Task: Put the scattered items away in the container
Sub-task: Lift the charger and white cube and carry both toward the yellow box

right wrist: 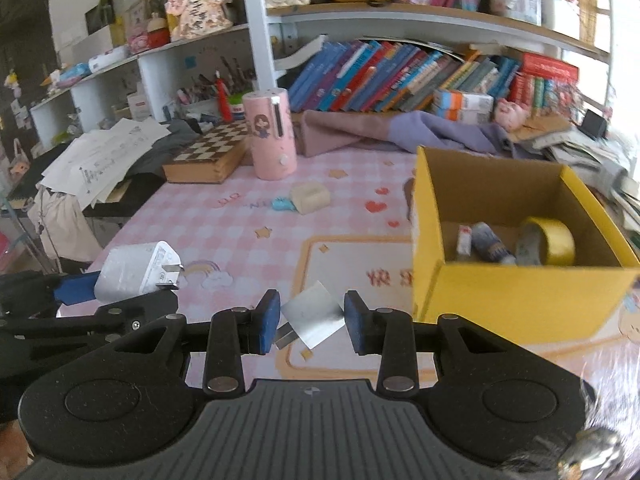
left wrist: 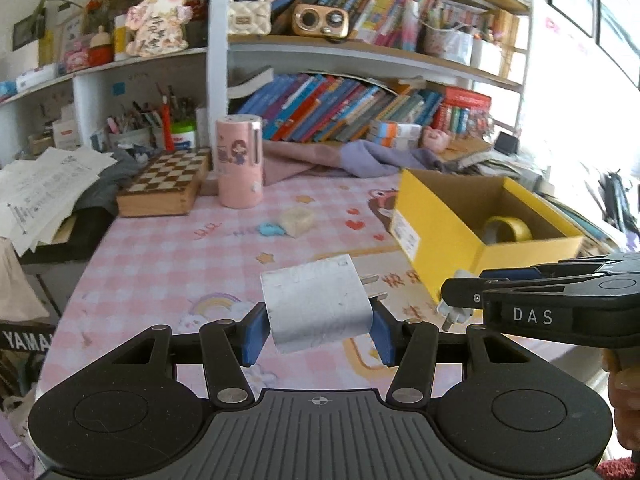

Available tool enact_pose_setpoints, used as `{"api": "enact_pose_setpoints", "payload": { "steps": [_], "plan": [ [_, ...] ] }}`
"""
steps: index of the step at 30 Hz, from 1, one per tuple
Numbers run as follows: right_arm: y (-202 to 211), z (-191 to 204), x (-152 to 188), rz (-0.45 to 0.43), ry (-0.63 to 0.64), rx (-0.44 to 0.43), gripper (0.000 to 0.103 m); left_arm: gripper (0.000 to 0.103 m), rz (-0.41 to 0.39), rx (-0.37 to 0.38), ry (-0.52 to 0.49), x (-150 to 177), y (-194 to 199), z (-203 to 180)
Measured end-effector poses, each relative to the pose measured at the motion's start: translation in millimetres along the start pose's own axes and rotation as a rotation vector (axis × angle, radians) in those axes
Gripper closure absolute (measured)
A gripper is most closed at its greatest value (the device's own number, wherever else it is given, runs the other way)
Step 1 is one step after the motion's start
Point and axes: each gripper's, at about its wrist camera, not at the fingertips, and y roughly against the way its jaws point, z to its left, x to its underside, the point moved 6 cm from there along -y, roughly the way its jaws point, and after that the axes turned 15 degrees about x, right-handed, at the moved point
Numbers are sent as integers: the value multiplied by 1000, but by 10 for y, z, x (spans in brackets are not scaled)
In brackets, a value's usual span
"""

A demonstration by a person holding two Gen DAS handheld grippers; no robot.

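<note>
My left gripper [left wrist: 318, 330] is shut on a white charger plug [left wrist: 318, 306] and holds it above the pink mat; it also shows in the right wrist view [right wrist: 136, 268]. My right gripper [right wrist: 312, 320] is shut on a smaller white charger [right wrist: 314, 316], seen in the left wrist view [left wrist: 456, 300] close to the front corner of the yellow cardboard box [right wrist: 520, 300]. The box holds a yellow tape roll [right wrist: 554, 240] and a small bottle [right wrist: 490, 246]. A beige block [right wrist: 310, 198] and a blue clip [right wrist: 282, 204] lie on the mat.
A pink cylinder [right wrist: 270, 136] and a chessboard box [right wrist: 208, 156] stand at the back left. Purple cloth [right wrist: 400, 130] lies under the bookshelf. Loose papers [right wrist: 104, 156] overhang the table's left side.
</note>
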Motion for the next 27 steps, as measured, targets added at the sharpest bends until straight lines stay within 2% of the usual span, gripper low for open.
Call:
{"api": "enact_pose_setpoints", "payload": {
  "steps": [14, 27],
  "plan": [
    [328, -520, 402, 47, -109, 137, 70, 51, 59, 154, -78, 190, -103, -516],
    [418, -906, 526, 69, -182, 217, 70, 51, 91, 252, -152, 192, -280, -917]
  ]
}}
